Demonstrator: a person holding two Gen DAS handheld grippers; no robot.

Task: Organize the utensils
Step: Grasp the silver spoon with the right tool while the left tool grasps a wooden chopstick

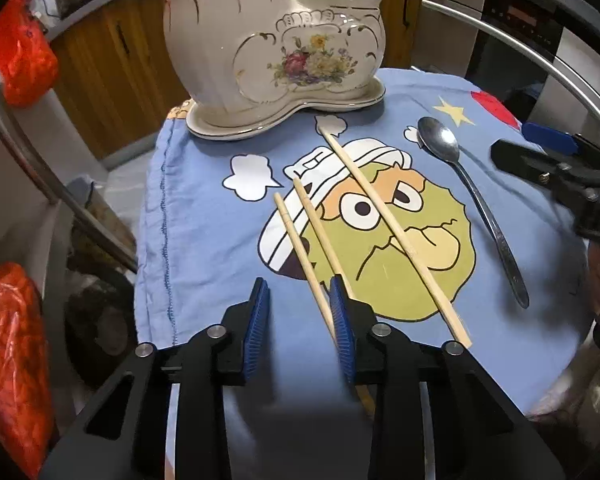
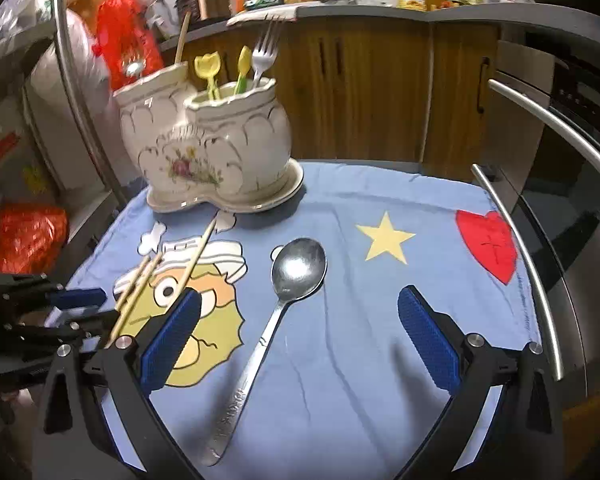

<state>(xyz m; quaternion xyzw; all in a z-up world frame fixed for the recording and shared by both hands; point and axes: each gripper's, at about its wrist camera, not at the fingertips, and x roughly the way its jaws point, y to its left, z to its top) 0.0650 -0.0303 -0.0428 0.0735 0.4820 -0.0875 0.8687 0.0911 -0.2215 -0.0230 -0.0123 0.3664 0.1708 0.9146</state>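
Note:
Three wooden chopsticks (image 1: 392, 228) lie on a blue cartoon cloth (image 1: 204, 240). A metal spoon (image 1: 472, 196) lies to their right; in the right wrist view the spoon (image 2: 276, 312) lies between the open fingers. My left gripper (image 1: 300, 300) is open low over the cloth, its right pad touching the leftmost chopstick (image 1: 304, 264). My right gripper (image 2: 300, 320) is open above the spoon handle and shows at the right edge of the left view (image 1: 556, 164). A white floral ceramic holder (image 1: 276, 44) stands at the back, holding a fork (image 2: 264, 56) and yellow plastic utensils (image 2: 208, 68).
The cloth covers a small round table (image 2: 380, 176). An oven with a steel handle (image 2: 560, 128) stands to the right. Wooden cabinets (image 2: 372, 92) are behind. Red plastic bags (image 1: 16, 56) hang at the left. A cluttered counter (image 2: 380, 4) runs along the back.

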